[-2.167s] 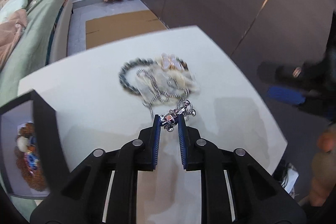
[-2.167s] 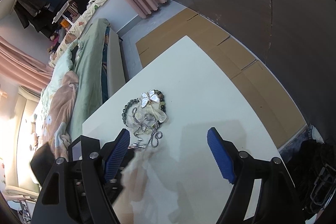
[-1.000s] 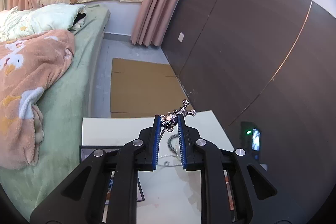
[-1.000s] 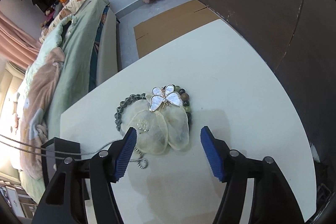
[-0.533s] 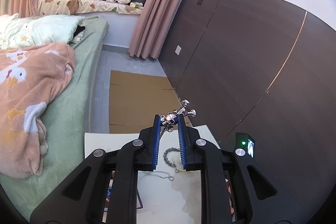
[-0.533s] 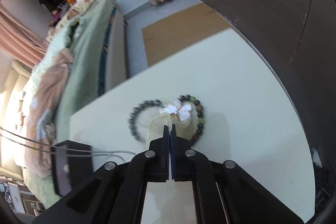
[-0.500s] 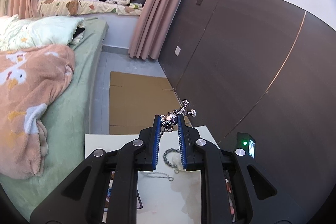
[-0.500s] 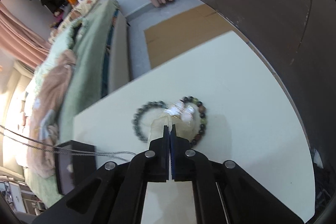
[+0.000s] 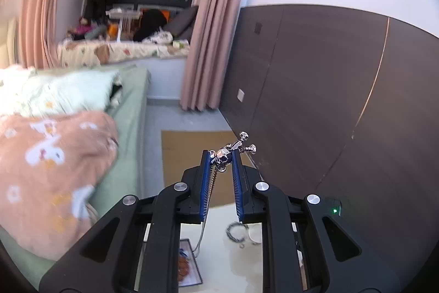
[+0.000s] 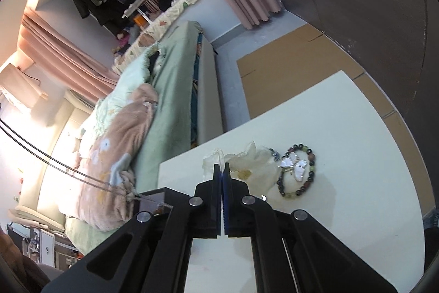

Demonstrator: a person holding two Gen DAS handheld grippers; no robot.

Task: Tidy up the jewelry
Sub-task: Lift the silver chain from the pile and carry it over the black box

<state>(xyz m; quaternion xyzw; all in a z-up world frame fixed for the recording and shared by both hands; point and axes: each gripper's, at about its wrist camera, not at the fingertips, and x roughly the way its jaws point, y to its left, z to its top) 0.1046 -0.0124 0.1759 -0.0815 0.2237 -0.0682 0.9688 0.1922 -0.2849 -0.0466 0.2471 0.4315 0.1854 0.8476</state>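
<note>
My left gripper [image 9: 221, 155] is shut on a silver pendant [image 9: 229, 151] and holds it high above the white table [image 9: 219, 260]; its chain [image 9: 208, 194] hangs down toward the black jewelry box [image 9: 189, 262]. The chain [image 10: 68, 172] crosses the left of the right wrist view. My right gripper [image 10: 222, 168] is shut on the translucent shell-petal piece [image 10: 247, 161], lifting its edge off the table [image 10: 343, 155]. A white butterfly brooch [image 10: 295, 165] lies on a multicoloured bead bracelet [image 10: 297, 172] to the right. A dark bead bracelet [image 9: 234, 231] lies below on the table.
A bed with green sheets and a peach blanket [image 10: 120, 144] runs along the table's left side. Cardboard [image 10: 288, 67] lies on the floor beyond the table. A dark panelled wall [image 9: 329, 100] is on the right. The black box [image 10: 153, 199] sits at the table's left edge.
My left gripper has risen further with the pendant, the table sinking lower in its view. My right gripper, shut on the shell-petal piece, has pulled it left, off the bead bracelet and brooch.
</note>
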